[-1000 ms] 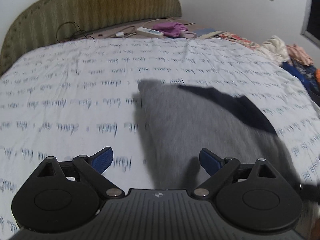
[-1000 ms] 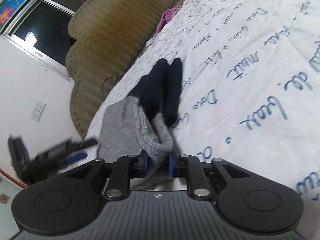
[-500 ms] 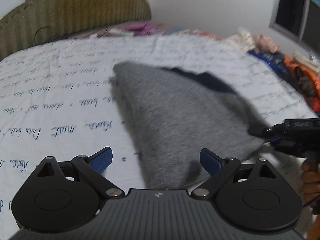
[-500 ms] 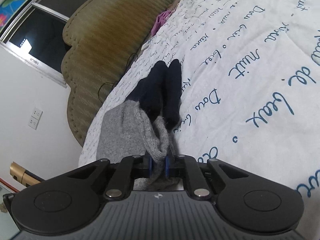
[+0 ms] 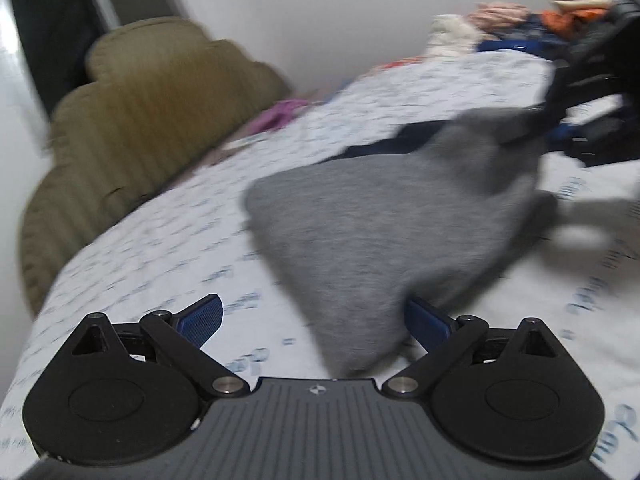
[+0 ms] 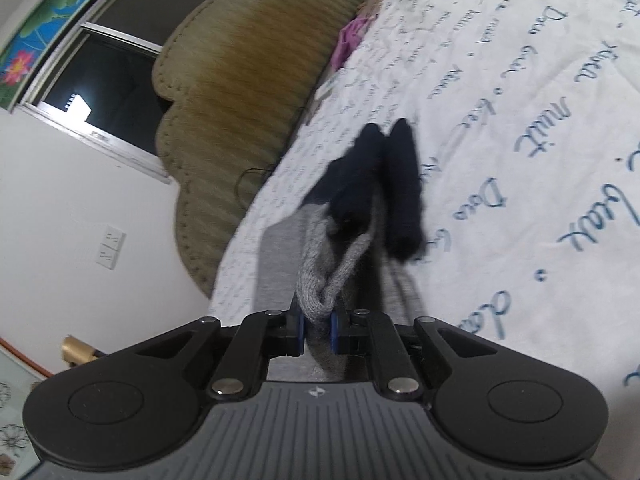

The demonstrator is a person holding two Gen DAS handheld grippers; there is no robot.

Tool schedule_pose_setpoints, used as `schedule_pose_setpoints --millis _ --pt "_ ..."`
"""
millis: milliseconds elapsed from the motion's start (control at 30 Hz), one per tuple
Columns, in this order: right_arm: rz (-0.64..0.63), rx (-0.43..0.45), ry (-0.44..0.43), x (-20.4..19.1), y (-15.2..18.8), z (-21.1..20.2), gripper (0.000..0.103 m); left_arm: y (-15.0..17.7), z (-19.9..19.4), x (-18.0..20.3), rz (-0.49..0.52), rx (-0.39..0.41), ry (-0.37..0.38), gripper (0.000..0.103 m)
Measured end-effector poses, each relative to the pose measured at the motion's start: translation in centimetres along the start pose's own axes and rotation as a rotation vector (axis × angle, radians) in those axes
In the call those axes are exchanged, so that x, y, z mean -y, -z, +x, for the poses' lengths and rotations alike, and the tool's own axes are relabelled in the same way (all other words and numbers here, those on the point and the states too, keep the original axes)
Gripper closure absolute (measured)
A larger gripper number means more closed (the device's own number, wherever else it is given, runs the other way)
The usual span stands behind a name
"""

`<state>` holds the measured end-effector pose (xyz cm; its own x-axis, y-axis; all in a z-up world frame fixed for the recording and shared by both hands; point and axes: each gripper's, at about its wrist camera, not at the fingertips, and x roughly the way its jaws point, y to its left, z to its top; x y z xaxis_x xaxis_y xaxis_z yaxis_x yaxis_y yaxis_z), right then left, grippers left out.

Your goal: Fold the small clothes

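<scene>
A small grey garment (image 5: 380,216) with dark navy sleeves (image 5: 412,136) lies on the white bed sheet (image 5: 160,248) printed with blue writing. My left gripper (image 5: 312,312) is open and low over the sheet; the garment's near corner lies between its blue pads, close to the right one. In the right wrist view my right gripper (image 6: 316,320) is shut on the grey ribbed edge (image 6: 320,280), which is bunched and raised, with the navy sleeves (image 6: 376,176) beyond it. The right gripper (image 5: 580,92) also shows at the left wrist view's upper right, holding the garment's far corner.
A padded olive headboard (image 5: 132,112) stands at the bed's far end, with a purple cloth (image 5: 280,114) beside it. A pile of mixed clothes (image 5: 520,20) sits at the far right edge. A dark window (image 6: 108,64) is in the wall.
The left gripper has rolled and come down toward the garment's near corner, staying open. The right gripper's jaws have tightened on the ribbed edge and it has barely moved.
</scene>
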<state>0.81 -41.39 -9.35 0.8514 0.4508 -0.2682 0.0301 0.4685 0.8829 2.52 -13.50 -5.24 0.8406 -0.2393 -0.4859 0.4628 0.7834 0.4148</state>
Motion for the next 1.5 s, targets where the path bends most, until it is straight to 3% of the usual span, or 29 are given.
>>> schedule_pose_setpoints --millis 200,367,533,600,667,700,833,1033,1200,1300,1400,1467,1500 --pt "-0.025 -0.023 0.000 -0.3 0.5 0.4 0.092 0.6 0.1 -3.2 -0.134 -0.032 -0.061 0.003" --pt "-0.080 -0.058 0.138 1.0 1.8 0.9 0.093 1.2 -0.4 -3.1 -0.103 -0.063 0.000 0.005" --pt "-0.181 -0.089 0.150 0.5 1.4 -0.5 0.089 0.0 -1.5 -4.7 -0.149 -0.037 0.075 0.001" --pt "-0.224 -0.058 0.171 -0.2 0.5 -1.1 0.070 -1.0 -1.0 -6.1 -0.211 -0.032 0.129 0.001" --pt "-0.252 -0.012 0.200 -0.6 -0.8 -1.3 0.020 -2.3 0.1 -7.3 -0.281 -0.044 0.178 0.001" --pt "-0.273 0.000 0.197 -0.7 -1.4 -1.1 0.018 -2.8 0.9 -7.9 -0.315 -0.055 0.210 0.001" --pt "-0.265 -0.029 0.200 0.3 -4.0 1.8 0.018 -4.3 5.4 -9.4 -0.418 -0.122 0.320 0.001" --pt "-0.229 -0.104 0.133 1.7 -7.3 6.3 0.019 -4.9 12.4 -10.7 -0.548 -0.238 0.447 0.003" --pt "-0.249 -0.180 0.067 1.6 -8.9 10.1 0.019 -5.1 17.1 -11.8 -0.704 -0.293 0.568 0.005" --pt "-0.244 -0.218 0.008 1.7 -9.9 12.3 0.020 -5.1 19.6 -12.7 -0.814 -0.306 0.595 0.006" --pt "-0.228 -0.244 -0.017 1.9 -11.0 14.4 0.037 -5.3 21.8 -13.8 -0.940 -0.293 0.610 0.013" --pt "-0.202 -0.257 -0.003 2.4 -11.6 15.6 0.069 -5.4 22.9 -14.1 -0.996 -0.297 0.615 0.034" --pt "-0.184 -0.261 0.000 2.8 -11.8 16.1 0.074 -5.5 23.4 -14.0 -0.998 -0.308 0.603 0.040"
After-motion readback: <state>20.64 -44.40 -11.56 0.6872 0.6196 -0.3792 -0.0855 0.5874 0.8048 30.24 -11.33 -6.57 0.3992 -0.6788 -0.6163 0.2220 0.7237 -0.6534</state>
